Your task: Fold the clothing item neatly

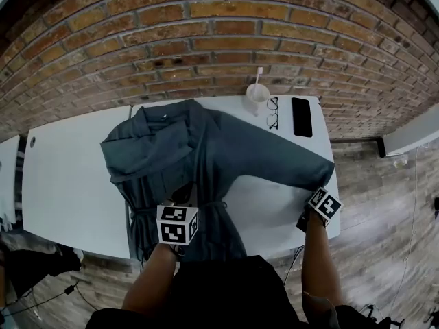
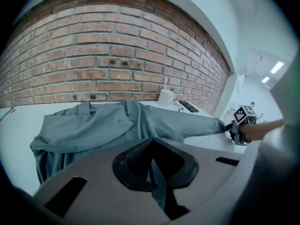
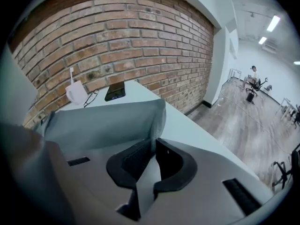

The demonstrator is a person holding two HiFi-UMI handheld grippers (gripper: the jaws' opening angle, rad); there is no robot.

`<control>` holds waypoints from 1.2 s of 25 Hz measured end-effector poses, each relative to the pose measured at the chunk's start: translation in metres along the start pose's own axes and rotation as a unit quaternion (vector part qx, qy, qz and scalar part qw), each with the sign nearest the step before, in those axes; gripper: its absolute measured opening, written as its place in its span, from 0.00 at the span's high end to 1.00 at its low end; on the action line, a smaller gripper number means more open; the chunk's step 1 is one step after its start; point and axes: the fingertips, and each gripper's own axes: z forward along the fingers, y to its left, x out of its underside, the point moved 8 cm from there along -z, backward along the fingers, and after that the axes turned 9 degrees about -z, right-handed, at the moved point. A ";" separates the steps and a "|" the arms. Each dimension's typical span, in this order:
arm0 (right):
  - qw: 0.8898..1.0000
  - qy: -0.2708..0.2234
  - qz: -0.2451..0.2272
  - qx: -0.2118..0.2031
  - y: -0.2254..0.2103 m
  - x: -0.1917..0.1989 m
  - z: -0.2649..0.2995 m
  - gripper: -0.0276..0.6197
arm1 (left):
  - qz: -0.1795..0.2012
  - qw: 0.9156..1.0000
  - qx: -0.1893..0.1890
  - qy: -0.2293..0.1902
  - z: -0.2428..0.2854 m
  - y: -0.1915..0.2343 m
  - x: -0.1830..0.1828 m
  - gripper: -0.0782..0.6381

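**Both tongs clamped on the grey garment**

The dark grey garment [image 1: 199, 163] lies spread over the middle of the white table [image 1: 62, 184], collar toward 12 o'clock, one sleeve stretched out to 4 o'clock. The left gripper [image 2: 152, 161] stands at 6 o'clock, jaws clenched on a thin fold of cloth near the hem. The right gripper [image 3: 153, 149] pinches the sleeve's cuff at the table's 4 o'clock corner. A white cup [image 1: 258, 92], glasses [image 1: 272, 112] and a dark phone [image 1: 302, 116] sit around 1 o'clock, by the brick wall [image 1: 206, 40].
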 end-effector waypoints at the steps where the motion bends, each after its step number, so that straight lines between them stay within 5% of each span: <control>1: 1.000 -0.001 -0.008 -0.008 0.003 -0.003 0.002 0.91 | -0.006 1.000 0.001 0.001 -0.001 0.003 0.002 0.89; 5: 0.997 -0.070 -0.010 -0.025 0.018 -0.024 -0.017 0.91 | 0.004 1.000 -0.007 0.012 -0.010 0.017 0.010 0.89; 8: 0.985 -0.149 -0.071 -0.043 0.054 -0.048 -0.047 0.91 | 0.000 1.000 -0.013 0.008 -0.021 0.031 0.011 0.89; 16: 0.912 -0.292 -0.233 -0.170 0.223 -0.108 -0.129 0.91 | -0.024 0.999 -0.035 -0.012 -0.069 0.071 0.019 0.89; 23: 0.848 -0.281 -0.335 -0.300 0.410 -0.087 -0.154 0.91 | -0.059 0.995 -0.076 -0.027 -0.120 0.129 0.036 0.89; 27: 0.812 -0.238 -0.408 -0.344 0.502 -0.026 -0.164 0.91 | -0.087 0.991 -0.096 -0.029 -0.145 0.170 0.047 0.89; 30: 0.798 -0.189 -0.443 -0.362 0.544 0.030 -0.166 0.91 | -0.109 0.988 -0.102 -0.032 -0.158 0.197 0.052 0.89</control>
